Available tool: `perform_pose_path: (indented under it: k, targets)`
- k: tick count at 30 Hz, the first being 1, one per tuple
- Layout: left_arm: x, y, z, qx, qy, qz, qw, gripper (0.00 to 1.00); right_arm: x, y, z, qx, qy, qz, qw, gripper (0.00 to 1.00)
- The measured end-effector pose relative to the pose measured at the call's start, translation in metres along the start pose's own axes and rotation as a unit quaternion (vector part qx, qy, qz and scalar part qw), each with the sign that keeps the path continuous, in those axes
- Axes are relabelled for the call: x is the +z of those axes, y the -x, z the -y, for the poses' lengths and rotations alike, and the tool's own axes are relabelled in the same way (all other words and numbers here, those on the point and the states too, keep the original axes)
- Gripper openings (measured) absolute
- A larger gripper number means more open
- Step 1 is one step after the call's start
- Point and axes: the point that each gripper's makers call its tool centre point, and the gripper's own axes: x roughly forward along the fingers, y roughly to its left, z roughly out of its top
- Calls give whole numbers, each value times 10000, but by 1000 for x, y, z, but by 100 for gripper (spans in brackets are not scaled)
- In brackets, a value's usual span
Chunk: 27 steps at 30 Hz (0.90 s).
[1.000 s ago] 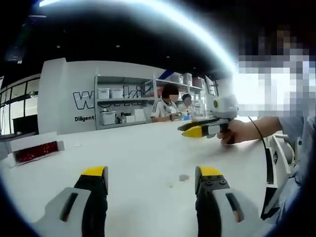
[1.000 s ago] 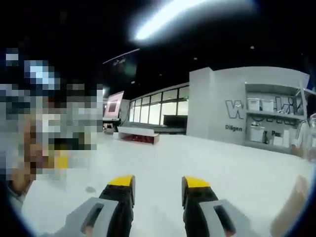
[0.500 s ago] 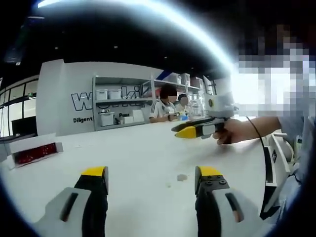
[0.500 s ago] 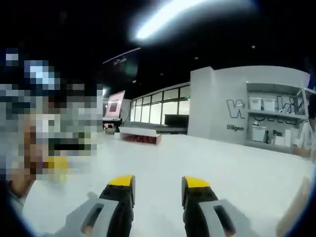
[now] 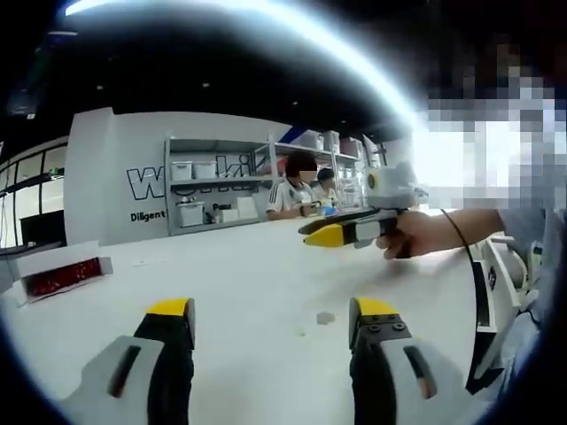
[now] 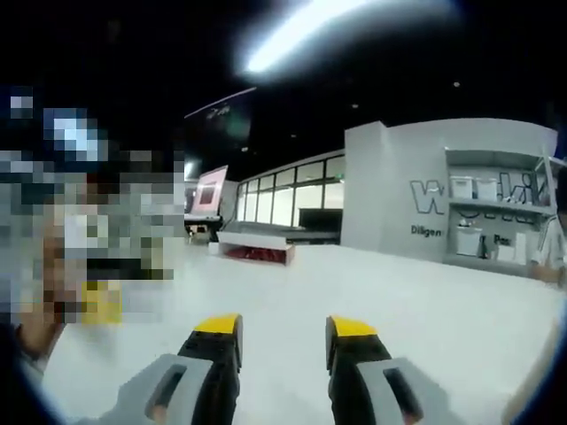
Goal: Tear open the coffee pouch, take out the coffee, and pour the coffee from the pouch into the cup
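My left gripper (image 5: 272, 310) is open above a white table (image 5: 248, 266), with nothing between its yellow-tipped jaws. To the right, a hand (image 5: 423, 235) holds my right gripper (image 5: 321, 233) over the table, seen from the side and pointing left. In the right gripper view, my right gripper (image 6: 284, 326) is open with only bare tabletop (image 6: 399, 301) between its jaws. At the left edge of that view is a blurred yellow tip of the left gripper (image 6: 100, 301).
A white box with a red front (image 5: 62, 270) (image 6: 257, 249) lies on the table's far left. A small speck (image 5: 326, 317) lies on the tabletop. Shelves with bins (image 5: 208, 190) line the back wall. Two people (image 5: 299, 190) sit at the far edge.
In the left gripper view, the hand-held right gripper has drifted a little to the left. The right gripper view has turned slightly. Both pairs of jaws keep the same gap.
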Motion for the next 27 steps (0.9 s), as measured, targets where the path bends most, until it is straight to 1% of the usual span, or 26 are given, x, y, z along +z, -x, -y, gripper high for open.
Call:
perform_pose_path:
  k: [10,27]
  targets:
    - [0,0,0,7,-34,-12,10000,72,0,-9,-4,57,-27,29,10000,38]
    - [-1,-1,1,-15,-45,-23,10000,73,-2,-20,-6,56,-37,1,10000,39]
